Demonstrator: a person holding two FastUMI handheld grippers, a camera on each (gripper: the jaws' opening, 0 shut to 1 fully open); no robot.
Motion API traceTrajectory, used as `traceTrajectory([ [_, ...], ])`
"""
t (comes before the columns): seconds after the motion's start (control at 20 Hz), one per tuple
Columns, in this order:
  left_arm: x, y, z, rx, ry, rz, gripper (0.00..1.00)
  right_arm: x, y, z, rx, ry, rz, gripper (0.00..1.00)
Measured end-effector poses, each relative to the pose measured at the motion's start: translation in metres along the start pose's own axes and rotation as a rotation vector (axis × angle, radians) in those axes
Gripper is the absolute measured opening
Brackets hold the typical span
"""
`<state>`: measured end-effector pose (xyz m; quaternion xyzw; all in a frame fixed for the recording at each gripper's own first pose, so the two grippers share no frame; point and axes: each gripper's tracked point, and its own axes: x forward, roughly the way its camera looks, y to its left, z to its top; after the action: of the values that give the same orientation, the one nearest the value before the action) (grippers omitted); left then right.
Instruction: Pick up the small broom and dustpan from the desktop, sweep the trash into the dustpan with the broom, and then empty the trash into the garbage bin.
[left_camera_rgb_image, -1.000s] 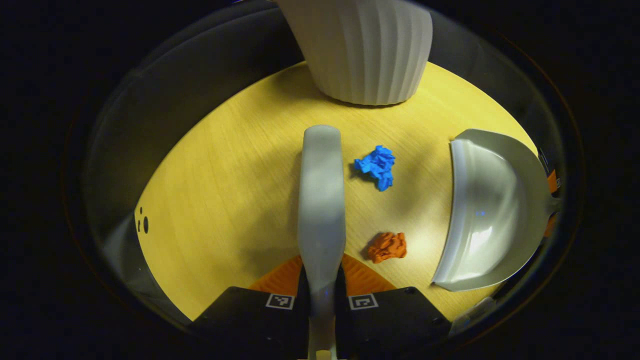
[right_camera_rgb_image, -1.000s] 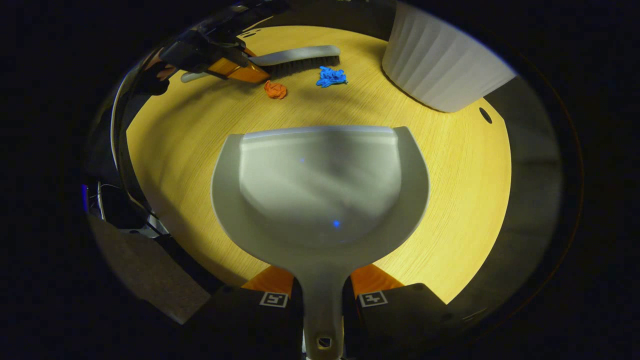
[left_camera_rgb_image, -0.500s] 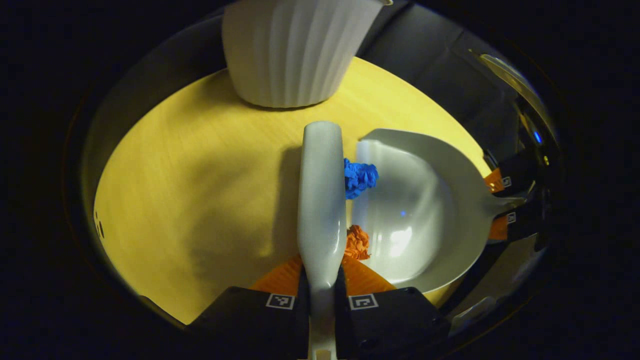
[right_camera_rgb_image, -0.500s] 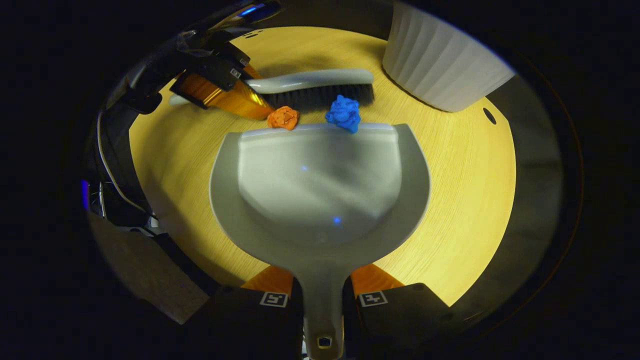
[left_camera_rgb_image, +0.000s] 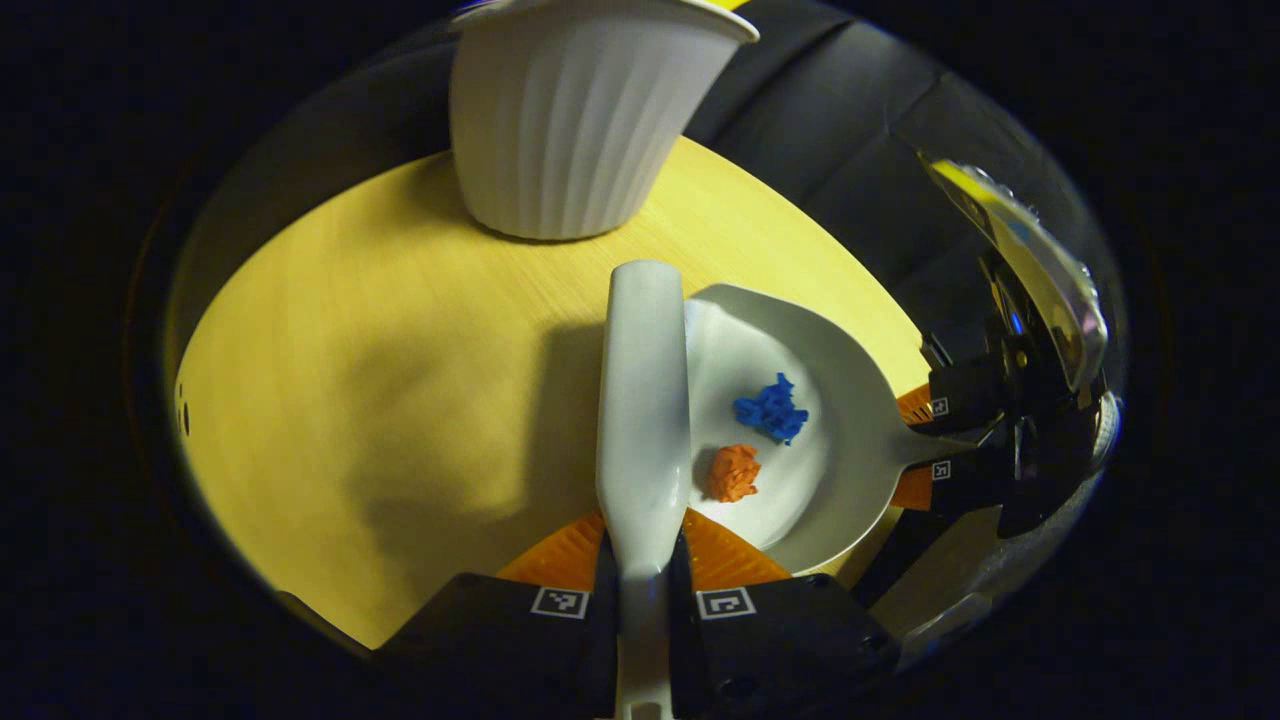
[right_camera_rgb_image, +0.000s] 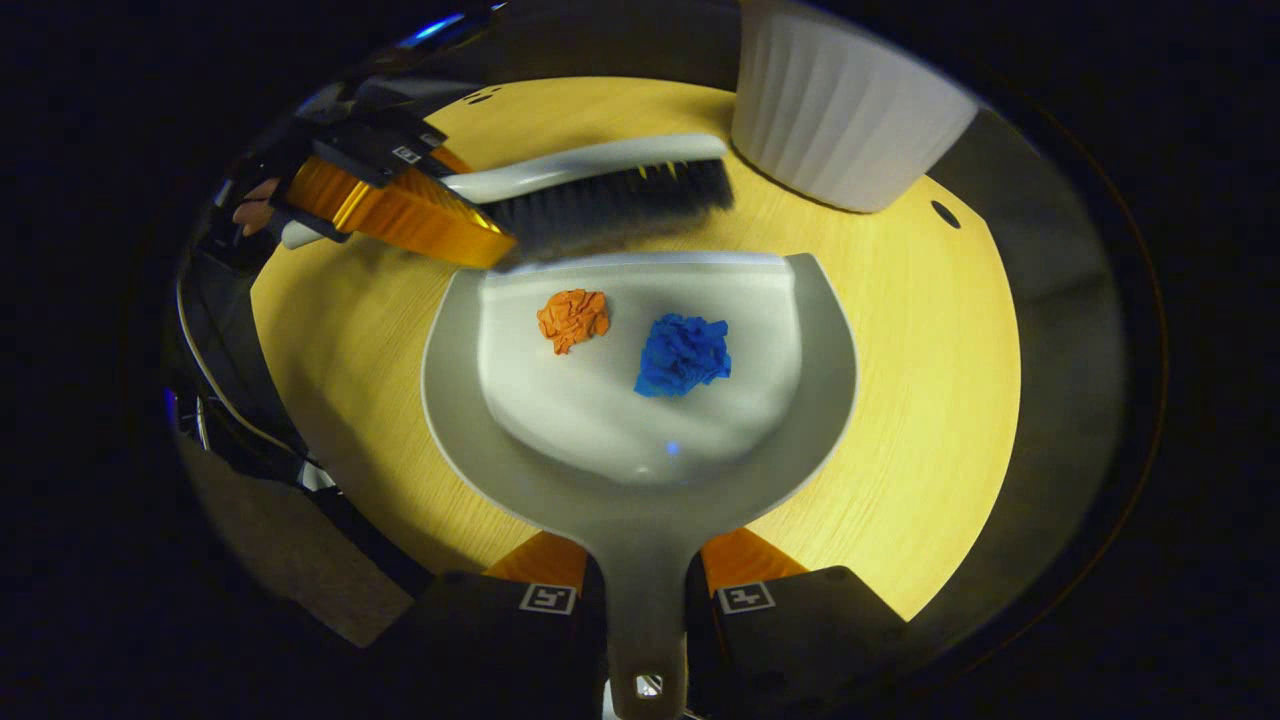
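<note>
My left gripper (left_camera_rgb_image: 642, 560) is shut on the handle of the small grey broom (left_camera_rgb_image: 642, 400), which runs straight ahead over the table. In the right gripper view that broom (right_camera_rgb_image: 590, 190) hangs with its black bristles at the dustpan's front lip, held by the left gripper (right_camera_rgb_image: 400, 200). My right gripper (right_camera_rgb_image: 645, 590) is shut on the handle of the grey dustpan (right_camera_rgb_image: 640, 440). An orange paper ball (right_camera_rgb_image: 573, 317) and a blue paper ball (right_camera_rgb_image: 683, 353) lie inside the pan. The left gripper view shows the dustpan (left_camera_rgb_image: 850, 440), the orange ball (left_camera_rgb_image: 735, 472), the blue ball (left_camera_rgb_image: 772, 408) and the right gripper (left_camera_rgb_image: 935, 445).
A white ribbed garbage bin (left_camera_rgb_image: 580, 110) stands at the far side of the round yellow wooden table (left_camera_rgb_image: 400, 400); the right gripper view has the bin (right_camera_rgb_image: 840, 120) at upper right. A hand (right_camera_rgb_image: 255, 205) holds the left gripper. Dark floor lies beyond the table's edge.
The broom swept toward the dustpan. Both paper balls went from the pan's front lip to inside the pan. The bristles now sit at the lip.
</note>
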<state>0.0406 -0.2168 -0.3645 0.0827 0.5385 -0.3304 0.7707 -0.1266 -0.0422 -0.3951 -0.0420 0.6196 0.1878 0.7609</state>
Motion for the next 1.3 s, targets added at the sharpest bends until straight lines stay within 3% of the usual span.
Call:
traceTrajectory([
  [0.05,-0.013,0.01,0.0,-0.02,-0.029,0.046,0.25,-0.006,0.0,0.0,0.024,-0.007,-0.007,0.41],
  [0.15,-0.031,0.024,-0.009,-0.054,-0.076,0.121,0.25,-0.018,-0.001,0.0,0.083,0.0,-0.025,0.36],
  [0.4,-0.032,0.019,-0.034,-0.141,-0.099,0.177,0.25,-0.057,-0.01,0.025,0.159,-0.054,-0.099,0.36],
  [0.85,-0.02,0.028,-0.036,-0.197,-0.099,0.185,0.25,-0.172,-0.038,0.092,0.291,-0.271,-0.221,0.36],
  [1.05,-0.023,0.029,-0.032,-0.197,-0.1,0.177,0.25,-0.2,-0.059,0.117,0.287,-0.285,-0.293,0.36],
  [1.3,-0.03,0.038,-0.057,-0.218,-0.114,0.178,0.25,-0.221,-0.097,0.174,0.315,-0.308,-0.316,0.36],
])
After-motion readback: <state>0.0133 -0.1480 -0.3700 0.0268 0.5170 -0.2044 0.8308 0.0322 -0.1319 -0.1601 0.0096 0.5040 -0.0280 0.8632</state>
